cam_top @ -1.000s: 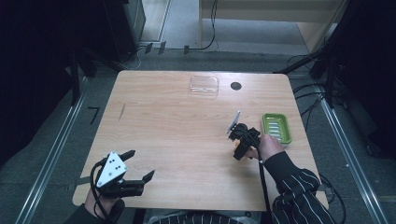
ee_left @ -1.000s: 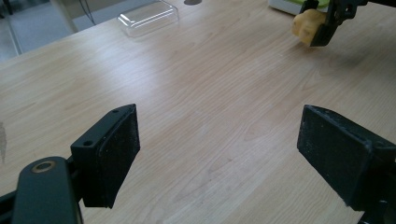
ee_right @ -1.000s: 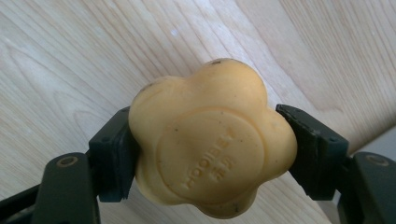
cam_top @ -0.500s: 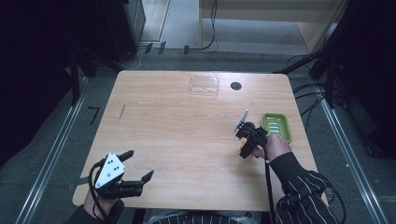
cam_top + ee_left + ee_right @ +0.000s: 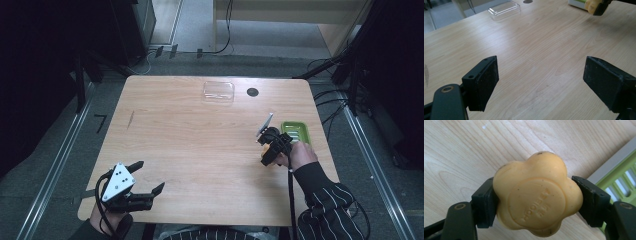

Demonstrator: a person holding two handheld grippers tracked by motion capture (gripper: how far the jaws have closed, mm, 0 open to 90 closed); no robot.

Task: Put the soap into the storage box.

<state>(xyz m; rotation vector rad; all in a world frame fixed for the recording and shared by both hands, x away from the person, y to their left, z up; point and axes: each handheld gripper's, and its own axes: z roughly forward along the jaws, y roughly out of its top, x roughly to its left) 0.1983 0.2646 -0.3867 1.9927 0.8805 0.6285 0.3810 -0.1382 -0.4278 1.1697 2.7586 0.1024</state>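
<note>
Near table's [image 5: 200,150] right edge, right gripper [image 5: 534,202] clamps 1 yellow flower-shaped soap [image 5: 536,195] beside 1 green tray [image 5: 298,131]; left gripper [image 5: 145,177], front-left corner, jaws wide, empty. 1 clear lid [image 5: 218,92] at far edge.

We see the left gripper [image 5: 145,179] near the desk's [image 5: 190,145] front-left corner, its jaws spread wide apart. The right gripper [image 5: 266,145] sits near the right edge, just beside a green tray [image 5: 296,132]. A clear lid [image 5: 218,92] and a dark round hole [image 5: 252,92] lie by the far edge.
</note>
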